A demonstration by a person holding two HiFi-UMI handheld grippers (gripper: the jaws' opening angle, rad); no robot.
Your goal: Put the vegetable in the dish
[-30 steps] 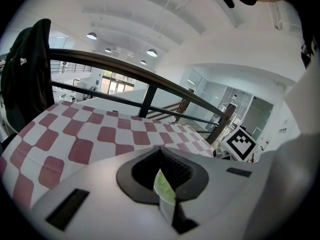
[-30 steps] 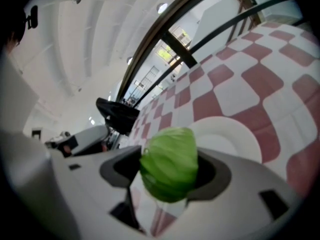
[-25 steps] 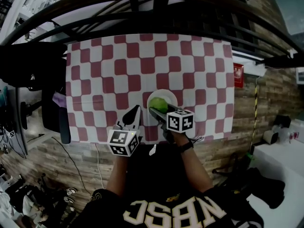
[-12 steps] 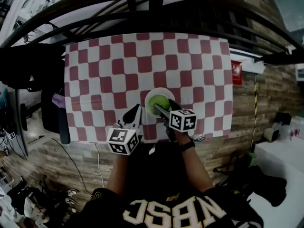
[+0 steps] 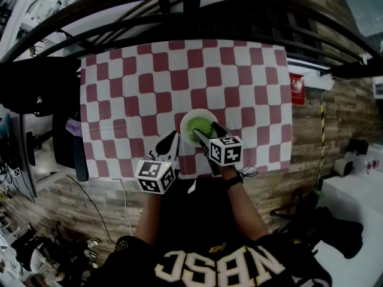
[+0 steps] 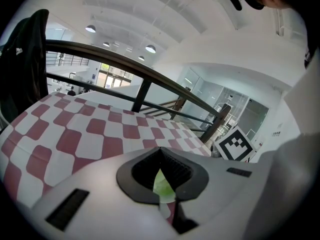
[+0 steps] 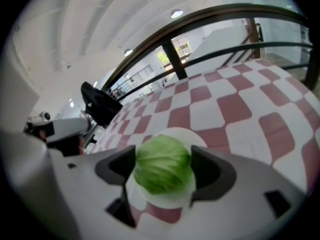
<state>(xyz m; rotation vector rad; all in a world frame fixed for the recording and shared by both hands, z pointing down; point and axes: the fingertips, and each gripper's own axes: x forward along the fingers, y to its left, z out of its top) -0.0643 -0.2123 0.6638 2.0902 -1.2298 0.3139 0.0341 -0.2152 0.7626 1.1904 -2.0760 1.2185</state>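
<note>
A round green lettuce [image 5: 199, 126] sits in a small white dish [image 5: 184, 123] on the red-and-white checked table [image 5: 131, 88], near its front edge. My right gripper [image 5: 204, 129] straddles the lettuce [image 7: 162, 164]. Its jaws have just been opening and now stand wide, one dark pad on each side, with the lettuce resting on the dish [image 7: 172, 134] between them. My left gripper [image 5: 172, 137] hovers just left of the dish with its jaws together and nothing in them. Through the slit below the left gripper's tips [image 6: 161, 151] a sliver of the lettuce [image 6: 161, 185] shows.
A dark curved railing [image 5: 191, 17] runs along the table's far side. A black chair with a jacket [image 5: 36, 82] stands at the left. Wooden floor surrounds the table, and a red object [image 5: 298, 91] lies off its right edge.
The right gripper's jaws have spread wider around the lettuce, which stays in the dish. The left gripper has kept its place.
</note>
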